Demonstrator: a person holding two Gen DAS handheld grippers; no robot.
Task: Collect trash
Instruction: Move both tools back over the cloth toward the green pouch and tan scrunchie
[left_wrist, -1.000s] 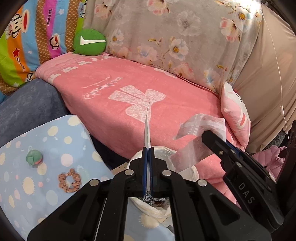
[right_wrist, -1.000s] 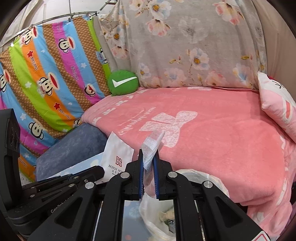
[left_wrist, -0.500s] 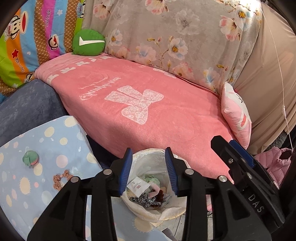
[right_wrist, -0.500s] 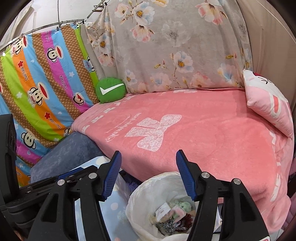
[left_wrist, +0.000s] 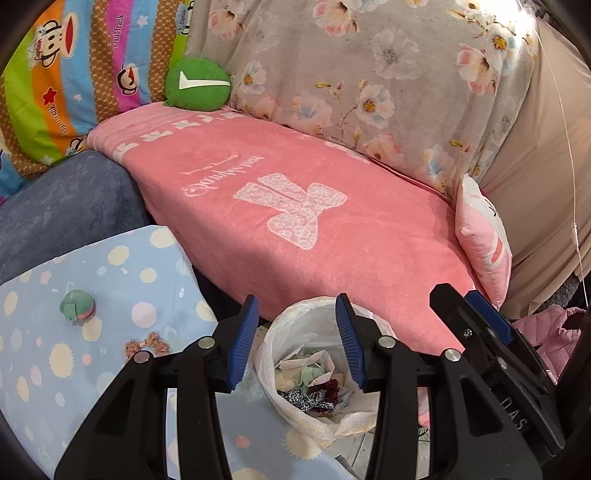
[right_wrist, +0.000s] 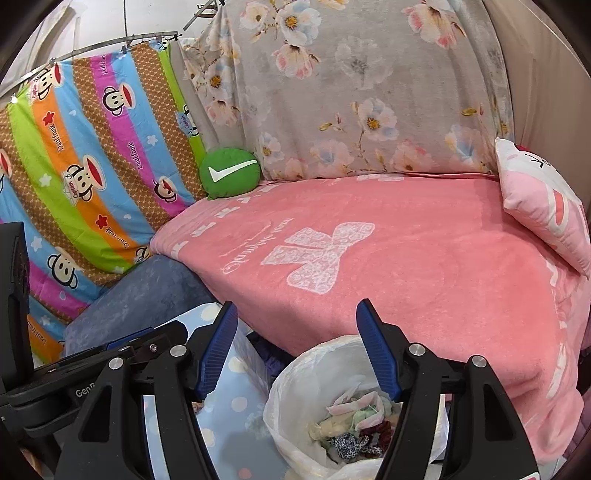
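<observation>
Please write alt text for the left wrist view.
The left gripper hangs with jaws open and empty over a bag-lined trash bin of scraps. Behind is a pink blanket; left, a dotted blue cloth.

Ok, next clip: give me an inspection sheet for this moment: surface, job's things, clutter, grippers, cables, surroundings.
Surface: blue spotted cloth beside a pink blanket.
Job's things: white bin bag open, holding wrappers and scraps.
Clutter: small green lump and a brown scrunchie lie on the spotted cloth.
Grippers: left gripper and right gripper both open over the bag, nothing between the fingers; jaws have just been opening.
Cables: thin cord hangs at the far right.
Surroundings: green cushion, floral cover, striped monkey-print sheet, pink pillow.
</observation>
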